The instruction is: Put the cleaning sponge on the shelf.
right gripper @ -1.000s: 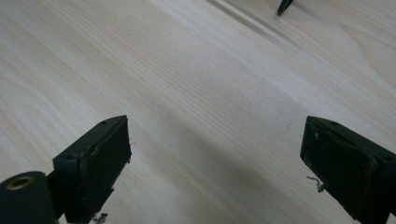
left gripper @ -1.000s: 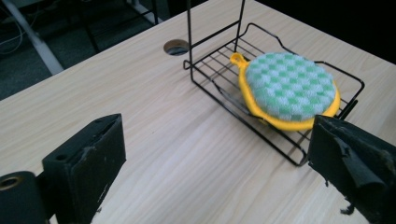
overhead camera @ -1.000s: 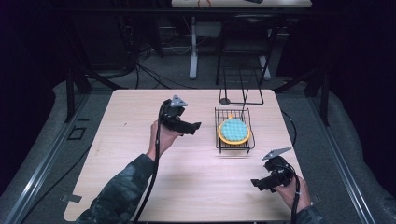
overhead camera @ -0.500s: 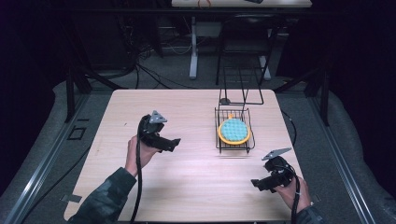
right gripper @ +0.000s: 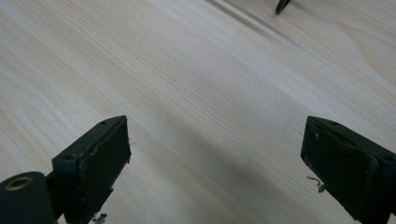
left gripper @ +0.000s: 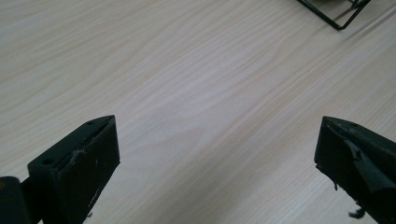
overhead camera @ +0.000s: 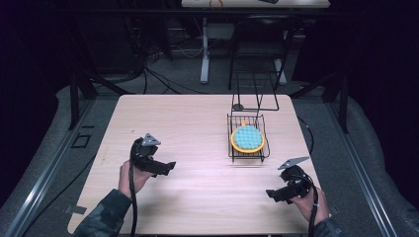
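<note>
A black wire rack (overhead camera: 248,139) stands on the wooden table (overhead camera: 197,128) right of centre, holding an orange-rimmed plate with a light blue top (overhead camera: 247,138). My left gripper (overhead camera: 170,167) is low over the table's left front, held in a hand, its jaws wide apart over bare wood (left gripper: 215,154). My right gripper (overhead camera: 271,194) rests near the front right corner, jaws also wide apart with nothing between them (right gripper: 215,163). A corner of the rack (left gripper: 334,11) shows at the top of the left gripper view.
A taller black wire stand (overhead camera: 254,91) rises behind the rack at the table's far edge. Cables trail from both grippers toward the front edge. Dark floor, table legs and cables lie beyond the far side.
My left gripper has pulled back from near the rack toward the front left of the table, and lower. The right gripper has stayed in place.
</note>
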`<action>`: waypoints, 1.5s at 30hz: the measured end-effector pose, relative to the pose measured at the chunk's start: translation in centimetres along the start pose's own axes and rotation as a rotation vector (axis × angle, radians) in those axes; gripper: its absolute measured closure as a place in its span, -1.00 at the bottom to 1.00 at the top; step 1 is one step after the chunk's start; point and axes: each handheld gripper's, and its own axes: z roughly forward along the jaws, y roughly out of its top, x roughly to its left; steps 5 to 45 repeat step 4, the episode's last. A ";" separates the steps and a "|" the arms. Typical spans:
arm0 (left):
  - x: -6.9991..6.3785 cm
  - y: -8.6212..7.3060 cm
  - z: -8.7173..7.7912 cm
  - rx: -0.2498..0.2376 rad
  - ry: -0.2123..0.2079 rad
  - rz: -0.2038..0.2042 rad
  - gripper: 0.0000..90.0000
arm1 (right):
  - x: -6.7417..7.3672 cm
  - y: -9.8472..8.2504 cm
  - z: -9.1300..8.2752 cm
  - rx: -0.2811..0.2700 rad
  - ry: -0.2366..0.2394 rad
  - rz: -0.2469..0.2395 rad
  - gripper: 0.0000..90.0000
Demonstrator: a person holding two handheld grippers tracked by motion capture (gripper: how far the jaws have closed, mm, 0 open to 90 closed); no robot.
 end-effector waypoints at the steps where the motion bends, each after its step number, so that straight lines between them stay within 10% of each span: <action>1: 0.1 -0.1 0.0 0.004 0.006 0.002 -1.00 | 0.0 0.0 0.0 -0.001 -0.002 0.004 -0.83; 45: 0.7 -0.3 0.2 0.002 0.010 -0.013 -1.00 | 0.0 0.0 0.0 -0.001 0.001 0.002 -0.83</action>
